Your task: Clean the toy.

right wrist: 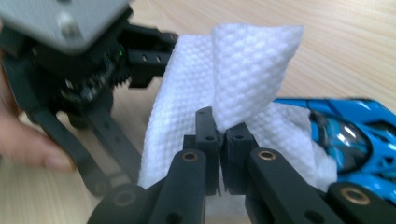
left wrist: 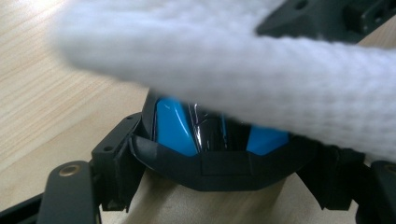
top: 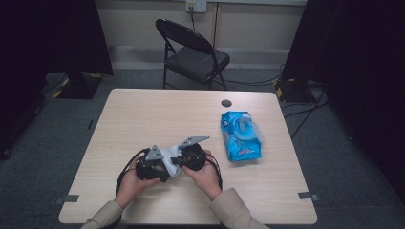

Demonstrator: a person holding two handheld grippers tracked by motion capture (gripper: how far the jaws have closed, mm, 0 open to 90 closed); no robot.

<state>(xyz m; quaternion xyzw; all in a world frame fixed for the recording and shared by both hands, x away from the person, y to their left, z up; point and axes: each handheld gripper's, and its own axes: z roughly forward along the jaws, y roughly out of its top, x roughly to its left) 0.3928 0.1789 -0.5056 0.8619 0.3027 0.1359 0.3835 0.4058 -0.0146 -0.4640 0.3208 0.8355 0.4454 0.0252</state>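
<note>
A blue and black toy car (left wrist: 175,126) sits between the jaws of my left gripper (left wrist: 226,168), which is shut on it just above the table. My right gripper (right wrist: 219,130) is shut on a white textured wipe (right wrist: 243,65), pinching a fold of it. The wipe drapes over the car (right wrist: 355,135) and across the top of the left gripper view as a white band (left wrist: 233,70). In the high view both grippers, left (top: 160,168) and right (top: 184,160), meet at the table's front centre, with the wipe (top: 169,155) bunched between them. Most of the car is hidden under the wipe.
A blue pack of wet wipes (top: 241,136) lies on the wooden table (top: 143,114), right of the grippers, its flap open. A small black disc (top: 226,103) sits near the far edge. A black folding chair (top: 191,50) stands beyond the table.
</note>
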